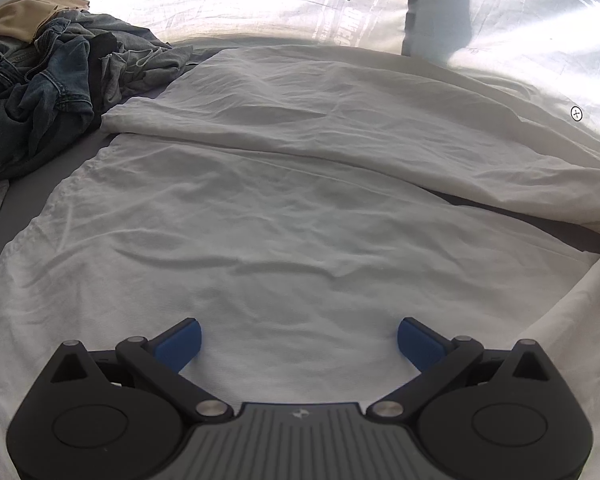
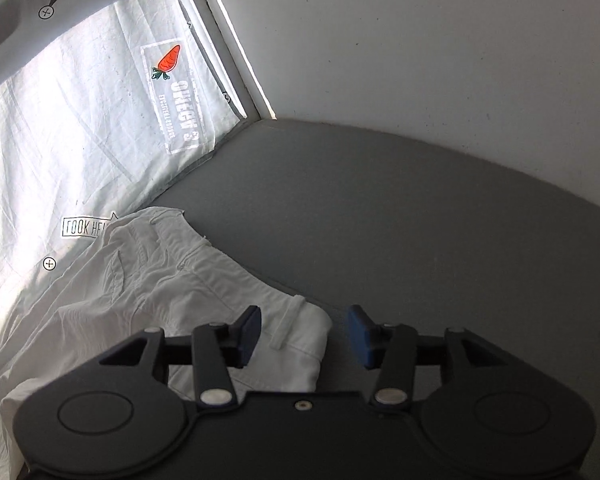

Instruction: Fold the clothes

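Both tongs, left and right, gaped empty over limp, light white trousers; best grip was the stiffer waistband corner at 12 o'clock.

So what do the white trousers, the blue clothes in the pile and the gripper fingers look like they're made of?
White trousers: thin woven cotton or linen by the look, matte, finely creased, with a stitched belt loop. Blue clothes: denim, judging by faded seams and heavy folds. Left gripper and right gripper: fingers appear to be matte blue rubber or plastic pads on black plastic links; exact material unclear.
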The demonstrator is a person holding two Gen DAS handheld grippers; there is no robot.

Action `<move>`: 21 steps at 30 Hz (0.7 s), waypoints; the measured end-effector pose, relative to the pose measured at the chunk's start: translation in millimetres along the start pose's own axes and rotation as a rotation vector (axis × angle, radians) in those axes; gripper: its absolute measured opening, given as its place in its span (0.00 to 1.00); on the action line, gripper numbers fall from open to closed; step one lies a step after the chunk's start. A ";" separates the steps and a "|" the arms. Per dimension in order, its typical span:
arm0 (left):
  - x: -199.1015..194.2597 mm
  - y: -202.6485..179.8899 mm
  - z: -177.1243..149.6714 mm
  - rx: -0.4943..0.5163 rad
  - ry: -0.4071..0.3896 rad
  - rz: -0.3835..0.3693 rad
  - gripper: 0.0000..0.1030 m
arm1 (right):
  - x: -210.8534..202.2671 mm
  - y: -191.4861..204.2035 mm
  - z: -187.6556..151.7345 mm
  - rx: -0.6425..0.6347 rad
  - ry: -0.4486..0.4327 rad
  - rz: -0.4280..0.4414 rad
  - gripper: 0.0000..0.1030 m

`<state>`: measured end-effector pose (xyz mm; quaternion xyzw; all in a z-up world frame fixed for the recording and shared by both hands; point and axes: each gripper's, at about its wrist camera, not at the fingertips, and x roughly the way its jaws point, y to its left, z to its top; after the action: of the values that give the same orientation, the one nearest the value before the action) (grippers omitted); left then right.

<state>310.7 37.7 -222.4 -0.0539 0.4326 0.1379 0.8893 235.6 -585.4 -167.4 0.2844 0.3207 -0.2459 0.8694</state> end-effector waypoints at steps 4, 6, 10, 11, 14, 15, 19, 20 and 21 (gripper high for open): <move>0.0 -0.7 -0.8 -0.004 -0.010 0.005 1.00 | 14.1 -7.0 -13.4 0.070 0.066 0.015 0.48; 0.0 -0.7 -1.1 -0.002 -0.011 0.005 1.00 | 26.9 -6.8 -16.8 0.098 0.086 0.020 0.48; -0.6 0.3 -2.6 0.000 -0.018 0.003 1.00 | 48.4 -1.8 -20.7 0.145 0.124 0.034 0.48; -0.6 0.4 -2.8 -0.001 -0.019 0.003 1.00 | 50.3 2.3 -21.3 0.136 0.114 0.021 0.50; -0.7 0.3 -3.0 -0.005 -0.020 0.005 1.00 | 58.9 19.4 -21.7 0.042 0.104 -0.009 0.42; -0.8 0.0 -3.0 -0.008 -0.019 0.008 1.00 | 59.0 23.2 -23.2 -0.002 0.103 -0.023 0.27; -1.7 -0.1 -1.6 -0.013 -0.006 0.013 1.00 | 47.7 13.0 -22.8 -0.030 0.061 -0.022 0.07; -2.0 1.0 -0.6 -0.010 0.003 0.010 1.00 | 40.8 5.5 -20.1 -0.009 0.039 -0.015 0.06; -2.8 3.0 0.4 -0.005 0.015 0.007 1.00 | 34.1 0.2 -16.3 -0.007 0.017 -0.007 0.06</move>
<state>308.5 40.0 -219.9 -0.0554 0.4392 0.1419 0.8854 251.9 -583.0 -201.5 0.2824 0.3298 -0.2455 0.8667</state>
